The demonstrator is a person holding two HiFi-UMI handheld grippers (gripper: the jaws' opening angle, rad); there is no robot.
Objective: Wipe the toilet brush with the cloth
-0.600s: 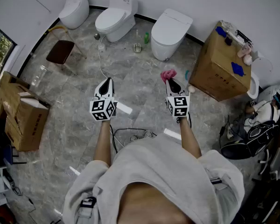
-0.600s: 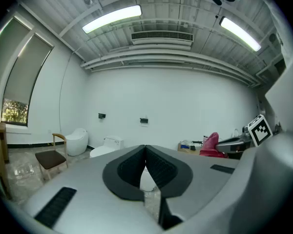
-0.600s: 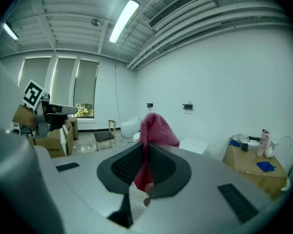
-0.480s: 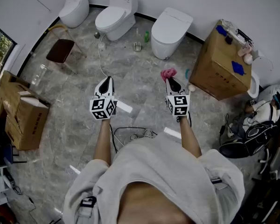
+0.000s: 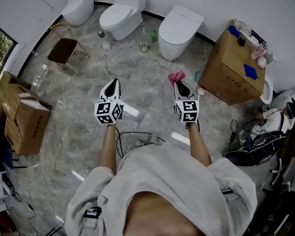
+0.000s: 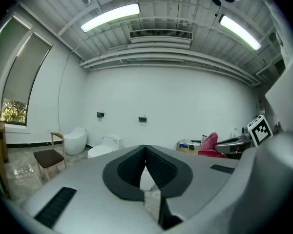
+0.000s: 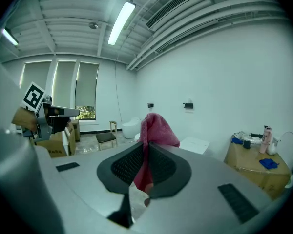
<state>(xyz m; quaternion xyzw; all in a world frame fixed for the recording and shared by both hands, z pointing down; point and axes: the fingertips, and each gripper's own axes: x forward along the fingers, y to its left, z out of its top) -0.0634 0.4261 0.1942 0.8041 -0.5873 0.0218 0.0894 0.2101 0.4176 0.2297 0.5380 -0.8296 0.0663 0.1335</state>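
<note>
Above marble floor (image 5: 147, 100): right gripper (image 5: 179, 84) pinches pink cloth (image 5: 176, 77); left gripper (image 5: 115, 82) clenched, empty.

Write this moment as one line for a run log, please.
left tongs: shut, empty | right tongs: shut on cloth | both held above floor, apart | wiping: not begun

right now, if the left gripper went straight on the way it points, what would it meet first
Probably nothing near: the left gripper is shut, empty, and aims over the toilets at the white wall; depth is unclear.
</note>
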